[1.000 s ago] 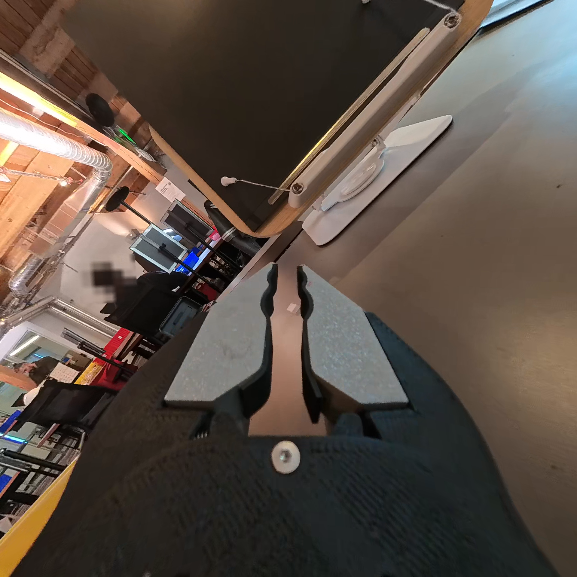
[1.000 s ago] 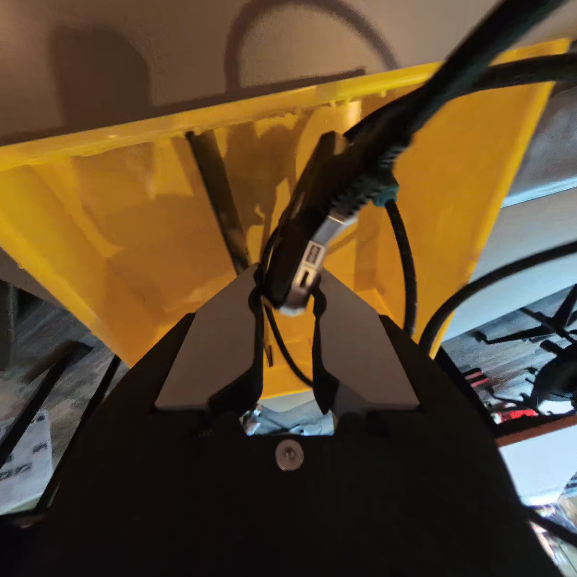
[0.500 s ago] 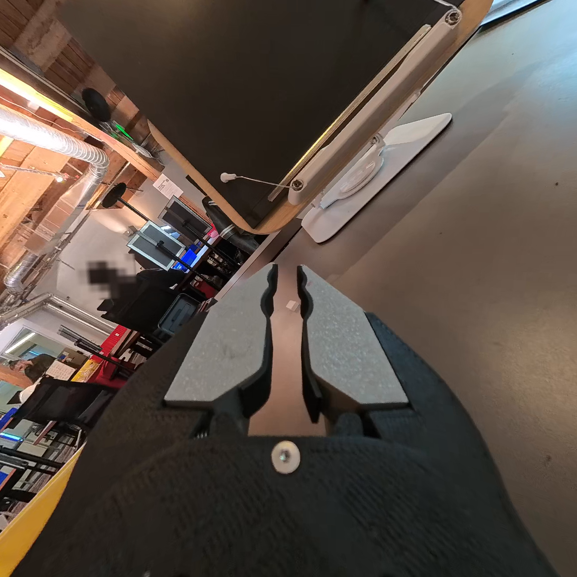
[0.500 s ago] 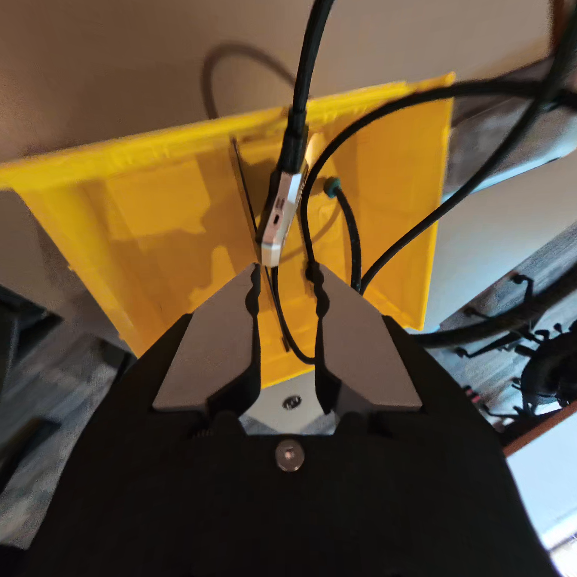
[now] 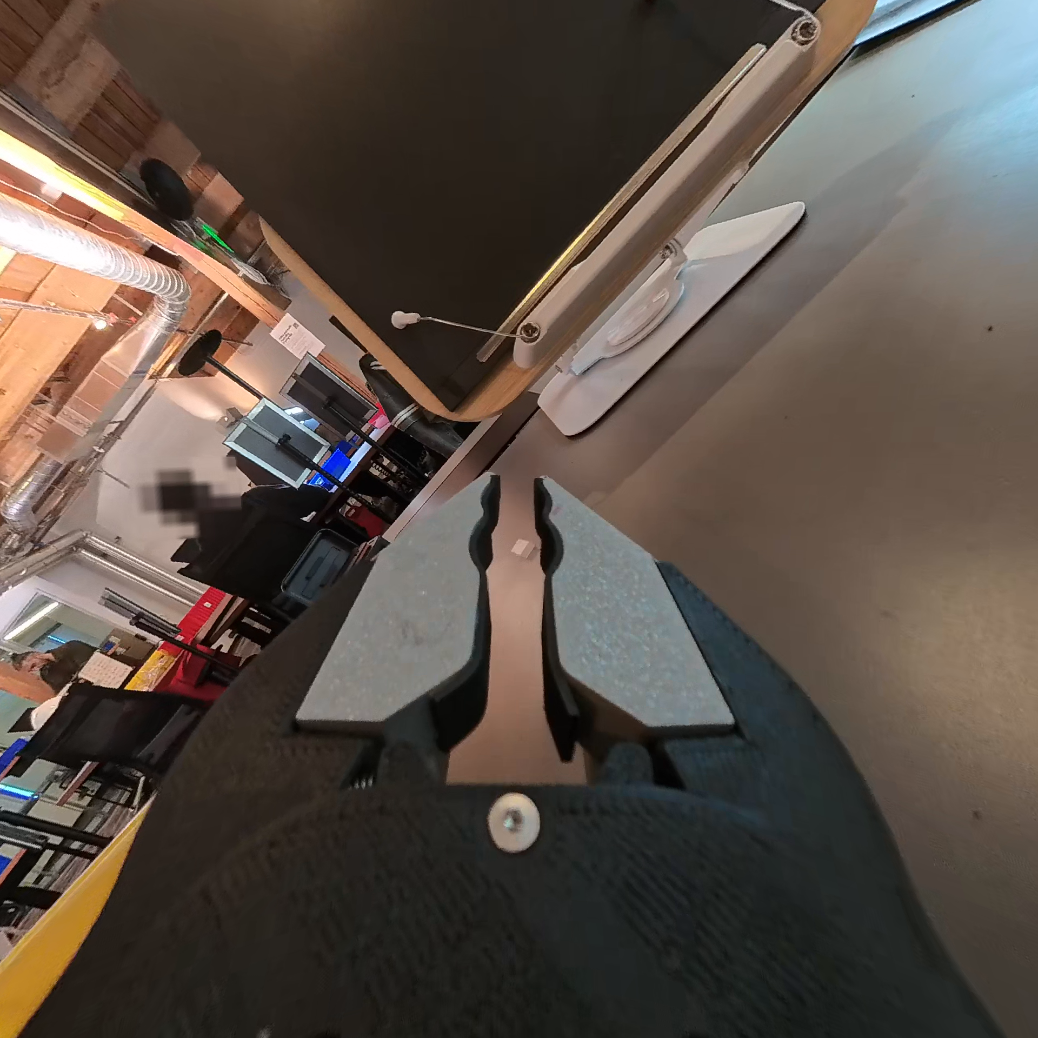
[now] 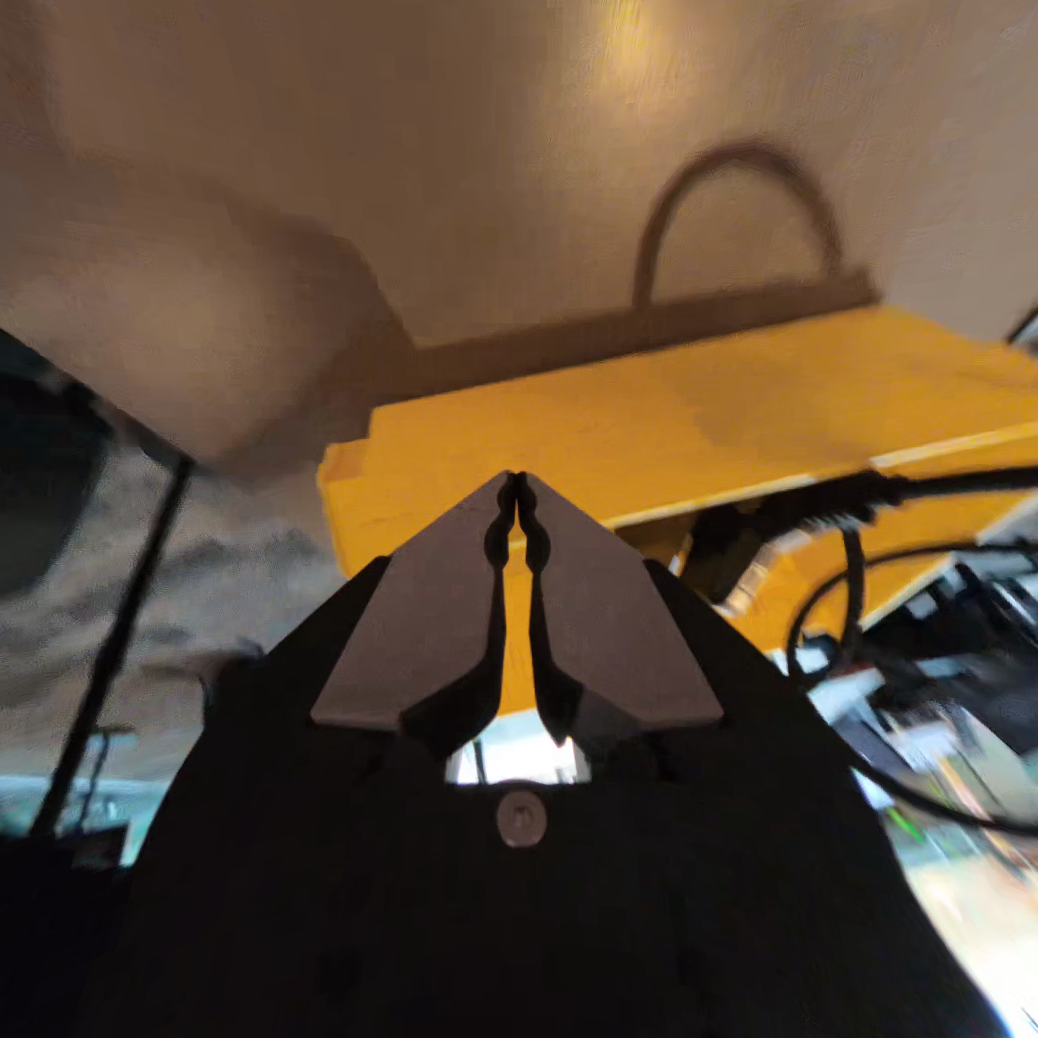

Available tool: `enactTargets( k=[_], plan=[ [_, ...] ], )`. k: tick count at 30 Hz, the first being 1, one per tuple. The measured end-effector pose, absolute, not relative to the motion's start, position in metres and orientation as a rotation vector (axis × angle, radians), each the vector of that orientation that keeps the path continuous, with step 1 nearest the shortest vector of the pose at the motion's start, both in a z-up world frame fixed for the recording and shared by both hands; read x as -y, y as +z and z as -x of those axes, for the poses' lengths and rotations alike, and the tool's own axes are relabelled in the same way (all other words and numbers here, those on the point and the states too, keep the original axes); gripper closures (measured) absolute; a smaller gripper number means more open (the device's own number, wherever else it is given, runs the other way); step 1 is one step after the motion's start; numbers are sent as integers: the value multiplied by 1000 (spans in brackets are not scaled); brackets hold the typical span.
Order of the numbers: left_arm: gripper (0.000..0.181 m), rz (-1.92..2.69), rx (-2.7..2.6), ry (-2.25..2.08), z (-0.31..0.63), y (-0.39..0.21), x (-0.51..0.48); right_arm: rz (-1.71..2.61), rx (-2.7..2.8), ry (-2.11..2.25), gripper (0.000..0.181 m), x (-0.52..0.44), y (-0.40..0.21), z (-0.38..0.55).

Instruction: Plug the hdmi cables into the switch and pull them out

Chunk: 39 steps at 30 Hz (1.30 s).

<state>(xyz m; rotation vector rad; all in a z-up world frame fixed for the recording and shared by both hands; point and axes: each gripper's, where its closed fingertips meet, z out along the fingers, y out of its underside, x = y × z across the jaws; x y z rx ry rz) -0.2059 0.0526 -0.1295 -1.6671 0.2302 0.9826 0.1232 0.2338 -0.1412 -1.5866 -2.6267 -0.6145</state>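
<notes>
In the right wrist view, my right gripper (image 6: 514, 477) is shut and empty, in front of the near corner of a yellow bin (image 6: 646, 444). The switch (image 6: 730, 545), dark with a silvery end, is blurred and sits to the right inside the bin. A black HDMI cable (image 6: 955, 477) runs from it to the right, and a thinner black cable (image 6: 814, 618) loops below. My left gripper (image 5: 517, 488) is open by a narrow gap and empty, low over the dark table (image 5: 842, 505). No cable or switch shows in the left wrist view.
A dark panel with a wooden rim (image 5: 449, 168) leans over the table on a white stand base (image 5: 674, 320). A yellow bin edge (image 5: 56, 927) shows at lower left. Shelves and equipment stand beyond the table edge. The right wrist view is motion-blurred. Some 35 cm of space lies between my two pairs of fingers.
My right gripper has let go of the switch, closed and swung left, so the switch and cables now lie to its right. The left gripper has barely moved.
</notes>
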Motion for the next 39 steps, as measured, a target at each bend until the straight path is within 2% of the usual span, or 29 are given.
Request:
enactTargets(
  k=[2, 9, 16, 17, 18, 23, 26, 28, 29, 30, 32, 34, 36, 39],
  plan=[
    [172, 1670, -238, 979, 205, -130, -55, 1477, 2569, -722, 181, -244, -133, -121],
    [171, 1671, -270, 985, 201, -131, -55, 1530, 2416, -277, 181, -207, -117, -87],
    [172, 1673, -287, 977, 197, -132, -56, 1765, 2071, -82, 181, -227, -100, -159],
    [172, 1674, -297, 979, 196, -133, -57, 1813, 2007, -81, 160, -235, -99, -173],
    [172, 1677, -307, 980, 195, -133, -58, 1863, 1939, -95, 148, -244, -99, -188],
    [172, 1688, -348, 988, 191, -138, -60, 1977, 1675, -144, 149, -266, -103, -245],
    [172, 1687, -323, 981, 193, -136, -58, 2117, 1697, -164, 146, -260, -136, -264],
    [172, 1694, -311, 985, 196, -137, -56, 2140, 1769, -66, 152, -250, -158, -253],
    [172, 1694, -310, 989, 197, -137, -55, 2133, 1772, -47, 147, -250, -165, -246],
    [172, 1695, -311, 992, 197, -137, -55, 2143, 1778, -32, 155, -249, -170, -242],
    [172, 1695, -315, 1000, 197, -138, -54, 2131, 1826, 69, 150, -236, -174, -227],
    [173, 1697, -317, 1003, 197, -138, -53, 2104, 1787, 36, 158, -238, -166, -222],
    [172, 1702, -319, 1004, 197, -139, -53, 2092, 1706, -35, 140, -240, -147, -222],
    [172, 1712, -340, 1011, 196, -142, -56, 1896, 1692, 21, 142, -206, -107, -187]
  ],
)
